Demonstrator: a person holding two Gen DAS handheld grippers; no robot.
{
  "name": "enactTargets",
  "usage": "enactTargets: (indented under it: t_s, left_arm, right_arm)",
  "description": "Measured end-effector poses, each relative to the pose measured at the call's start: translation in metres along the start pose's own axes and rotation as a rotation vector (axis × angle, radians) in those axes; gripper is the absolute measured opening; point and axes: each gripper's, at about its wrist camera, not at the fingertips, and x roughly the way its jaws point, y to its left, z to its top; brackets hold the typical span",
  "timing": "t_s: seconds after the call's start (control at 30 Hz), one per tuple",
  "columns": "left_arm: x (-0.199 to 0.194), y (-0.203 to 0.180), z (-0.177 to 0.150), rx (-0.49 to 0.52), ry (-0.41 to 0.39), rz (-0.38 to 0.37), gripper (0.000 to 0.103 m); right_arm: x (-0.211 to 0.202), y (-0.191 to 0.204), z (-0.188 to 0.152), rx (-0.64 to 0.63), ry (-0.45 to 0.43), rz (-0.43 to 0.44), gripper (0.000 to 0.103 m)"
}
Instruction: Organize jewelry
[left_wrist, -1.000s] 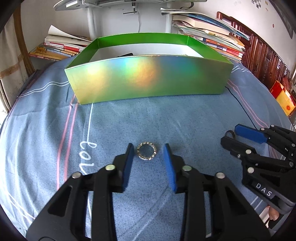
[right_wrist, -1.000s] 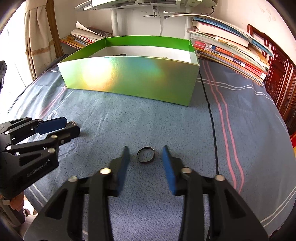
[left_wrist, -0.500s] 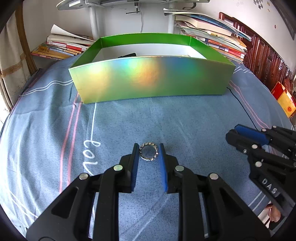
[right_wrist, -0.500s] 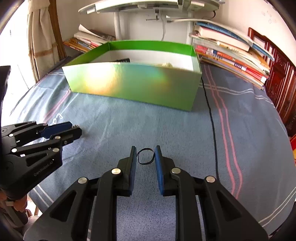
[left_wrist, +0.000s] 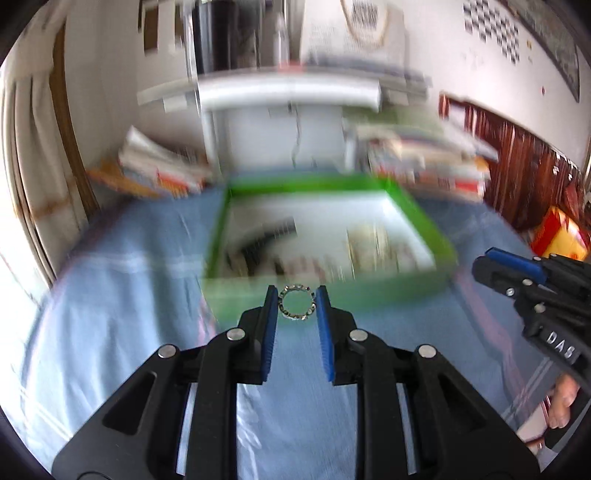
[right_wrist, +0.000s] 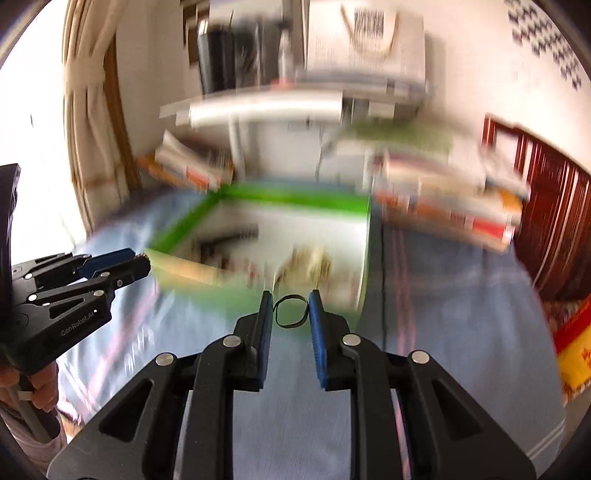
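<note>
My left gripper (left_wrist: 296, 299) is shut on a silver beaded ring bracelet (left_wrist: 296, 302), held in the air above the blue bedspread, just short of the green box (left_wrist: 417, 290). My right gripper (right_wrist: 290, 306) is shut on a thin black loop band (right_wrist: 291, 311), also lifted, close to the box's near wall (right_wrist: 207, 291). The box is open at the top; blurred dark and pale items lie on its white floor. Each gripper shows in the other's view: the right one (left_wrist: 517, 273) and the left one (right_wrist: 122, 264).
The background is motion-blurred. Stacks of books (left_wrist: 162, 170) (right_wrist: 454, 199) lie behind the box on both sides. A white stand (left_wrist: 266, 92) rises behind it. A dark wooden cabinet (right_wrist: 550, 229) and a red-yellow box (left_wrist: 557, 236) are at the right.
Both grippers closed on their rings and lifted them off the bedspread. Both now sit higher and look down into the green box.
</note>
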Motion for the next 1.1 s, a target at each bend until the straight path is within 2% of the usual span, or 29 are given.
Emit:
enactTargets:
  t_s: [0.1,0.23,0.3,0.4,0.57,0.6,0.67,0.73,0.8,0.87,0.93,1.1]
  left_arm:
    - [0.012,0.006,0.043,-0.012,-0.03,0.005,0.021]
    - [0.066,0.009,0.071,-0.024,0.043,0.013,0.021]
    - [0.095,0.008,0.067,-0.035,0.098,0.028,0.021]
    - [0.128,0.007,0.058,-0.038,0.162,0.041,0.021]
    - [0.153,0.01,0.045,-0.057,0.217,0.032,0.021]
    - [0.154,0.012,0.045,-0.065,0.217,0.029,0.022]
    - [0.151,0.015,0.046,-0.082,0.203,0.02,0.033]
    - [0.143,0.016,0.049,-0.087,0.173,0.024,0.049]
    - [0.128,0.017,0.051,-0.076,0.137,0.039,0.053]
    - [0.108,0.016,0.049,-0.063,0.091,0.053,0.062]
    - [0.084,0.015,0.042,-0.055,0.038,0.079,0.077]
    - [0.014,0.008,0.008,-0.044,-0.088,0.138,0.093]
  right_arm:
    - [0.027,-0.006,0.034,0.012,0.002,-0.012,0.02]
    - [0.089,-0.013,0.04,0.048,0.098,-0.031,0.02]
    - [0.124,-0.019,0.032,0.07,0.17,-0.037,0.02]
    - [0.151,-0.02,0.015,0.094,0.232,-0.029,0.02]
    - [0.162,-0.019,0.009,0.095,0.252,-0.033,0.022]
    - [0.16,-0.02,0.01,0.099,0.247,-0.031,0.026]
    - [0.148,-0.021,0.013,0.109,0.218,-0.027,0.054]
    - [0.132,-0.021,0.016,0.104,0.167,-0.045,0.062]
    - [0.109,-0.018,0.017,0.08,0.123,-0.063,0.064]
    - [0.085,-0.016,0.015,0.062,0.072,-0.077,0.076]
    - [0.054,-0.013,0.007,0.051,0.008,-0.103,0.087]
    - [-0.014,-0.005,-0.018,0.049,-0.111,-0.157,0.098]
